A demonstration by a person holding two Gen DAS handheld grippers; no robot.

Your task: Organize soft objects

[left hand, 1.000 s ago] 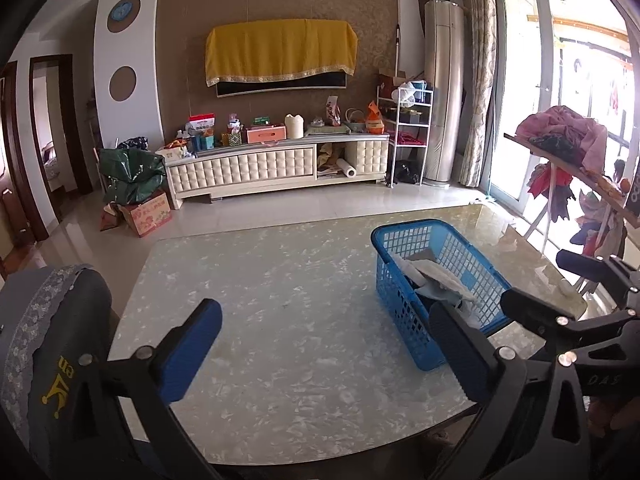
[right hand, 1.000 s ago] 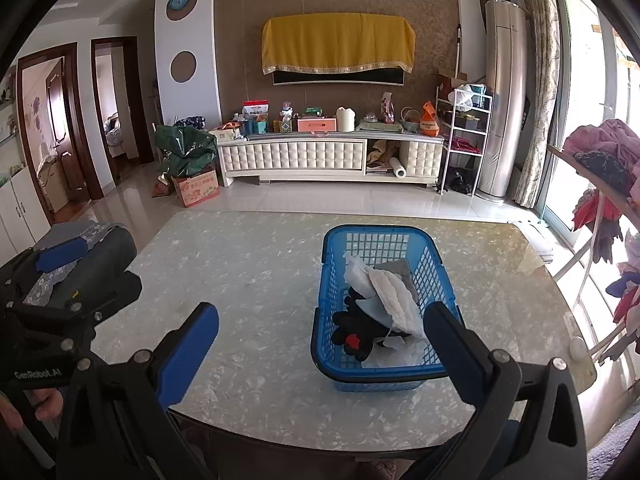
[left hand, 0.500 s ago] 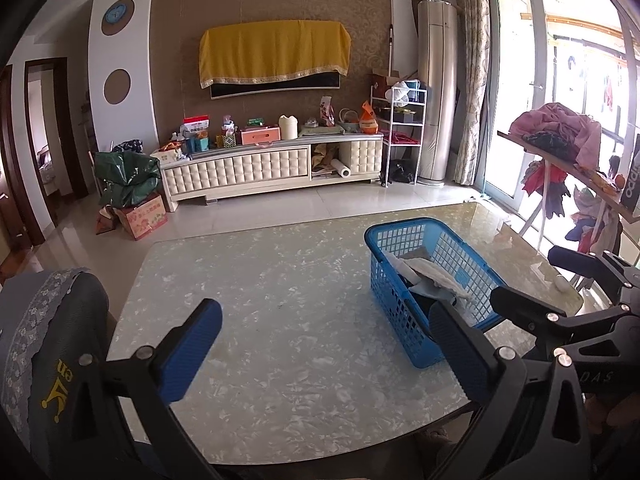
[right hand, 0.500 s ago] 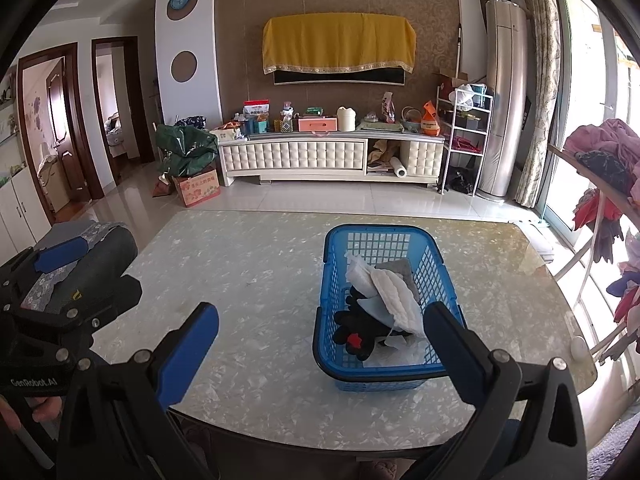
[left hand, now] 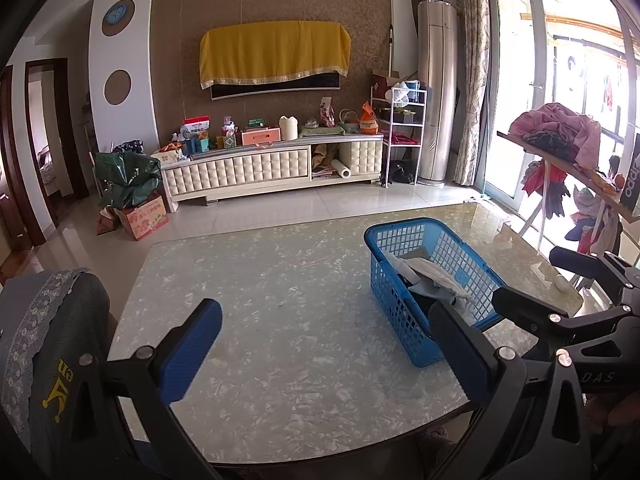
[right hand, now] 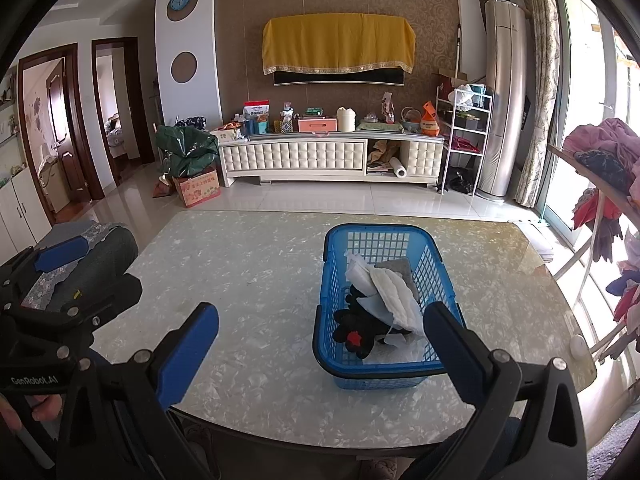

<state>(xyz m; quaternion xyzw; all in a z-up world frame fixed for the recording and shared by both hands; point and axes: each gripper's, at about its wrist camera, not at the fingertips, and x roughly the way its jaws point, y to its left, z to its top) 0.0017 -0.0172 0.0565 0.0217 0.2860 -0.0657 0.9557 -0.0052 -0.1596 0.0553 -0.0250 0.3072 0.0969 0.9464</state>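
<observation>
**Jaws wide, basket waiting**

Both jaws stand wide and empty: the left gripper (left hand: 328, 352) over bare table (left hand: 280, 320), the right gripper (right hand: 320, 352) just short of the basket (right hand: 384, 372). The cloths (right hand: 390, 296) lie inside, ahead and slightly right of the right gripper. Best to reach in from above, clear of the rim, and pinch one layer.

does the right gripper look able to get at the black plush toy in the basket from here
Probably yes. The right gripper is open and empty, the blue basket is open-topped just ahead, and the black plush toy lies exposed at its near end, though a white cloth overlaps one side.
</observation>
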